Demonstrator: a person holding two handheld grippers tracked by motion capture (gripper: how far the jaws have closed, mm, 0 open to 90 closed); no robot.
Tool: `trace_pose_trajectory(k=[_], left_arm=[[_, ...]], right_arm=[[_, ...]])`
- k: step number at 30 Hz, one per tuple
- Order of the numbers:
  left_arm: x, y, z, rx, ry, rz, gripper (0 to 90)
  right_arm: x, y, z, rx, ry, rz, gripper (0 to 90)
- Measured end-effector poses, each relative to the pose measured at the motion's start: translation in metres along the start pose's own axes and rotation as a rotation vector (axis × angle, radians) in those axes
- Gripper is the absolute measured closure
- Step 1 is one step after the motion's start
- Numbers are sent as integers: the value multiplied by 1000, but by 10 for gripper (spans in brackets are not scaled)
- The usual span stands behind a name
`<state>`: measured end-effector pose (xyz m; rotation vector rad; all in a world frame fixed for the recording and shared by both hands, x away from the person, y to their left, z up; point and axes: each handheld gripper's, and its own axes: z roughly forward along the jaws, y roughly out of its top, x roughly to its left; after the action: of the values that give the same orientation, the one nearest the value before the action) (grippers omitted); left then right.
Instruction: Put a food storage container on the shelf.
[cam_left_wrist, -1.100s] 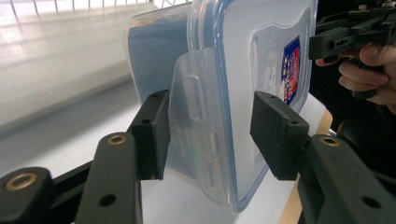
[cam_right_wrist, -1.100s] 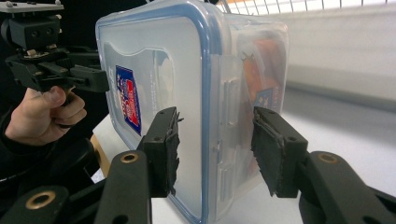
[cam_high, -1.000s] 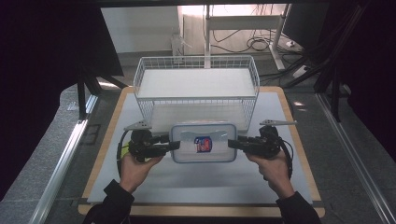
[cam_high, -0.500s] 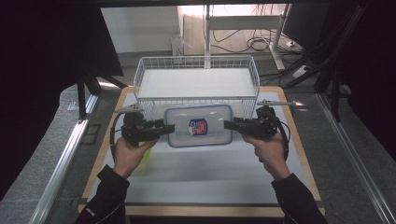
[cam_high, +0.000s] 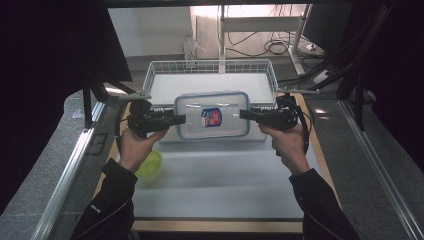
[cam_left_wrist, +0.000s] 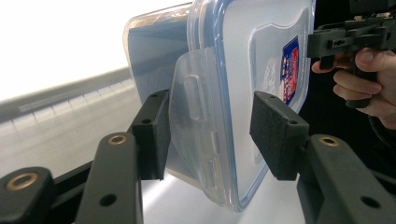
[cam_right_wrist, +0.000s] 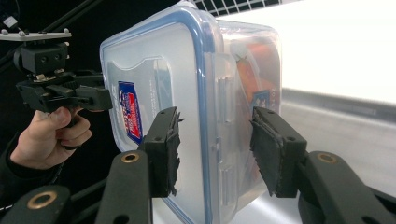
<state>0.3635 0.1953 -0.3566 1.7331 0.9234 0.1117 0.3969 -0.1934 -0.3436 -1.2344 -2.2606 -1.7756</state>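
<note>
- Lifted since the earlier frame: container (cam_high: 211, 115) now above the surface (cam_high: 225, 185), near the wire basket (cam_high: 210, 67).
- Left gripper (cam_high: 176, 120) and right gripper (cam_high: 245, 114) clamped on its end latches.
- Stiff, smooth, probably light; best held at both ends.

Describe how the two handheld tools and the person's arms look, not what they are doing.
Both tools, left tool and right tool, are black, pistol-shaped bodies gripped by a handle, each with a grey three-cornered plate on top and a black cable trailing off. Their two black jaws carry brass-coloured pivot bushings and end in black foam pads, frayed on the right tool. The person wears dark long sleeves.
</note>
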Motion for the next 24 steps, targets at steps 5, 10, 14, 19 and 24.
trace_pose_trajectory(k=[5, 10, 14, 19, 24], left_arm=[[9, 14, -1, -3, -5, 8, 489], [17, 28, -1, -5, -4, 3, 490], [22, 40, -1, -9, -4, 0, 489], [29, 55, 0, -10, -9, 4, 491], [39, 69, 6, -10, -16, -8, 494]], right_arm=[[0, 14, 5, -6, -5, -3, 533], [-1, 29, 10, -15, -10, -6, 532], [-3, 40, 14, -25, -8, 1, 533], [-7, 51, 18, -41, -8, 7, 533], [-16, 60, 22, -48, -4, 37, 532]])
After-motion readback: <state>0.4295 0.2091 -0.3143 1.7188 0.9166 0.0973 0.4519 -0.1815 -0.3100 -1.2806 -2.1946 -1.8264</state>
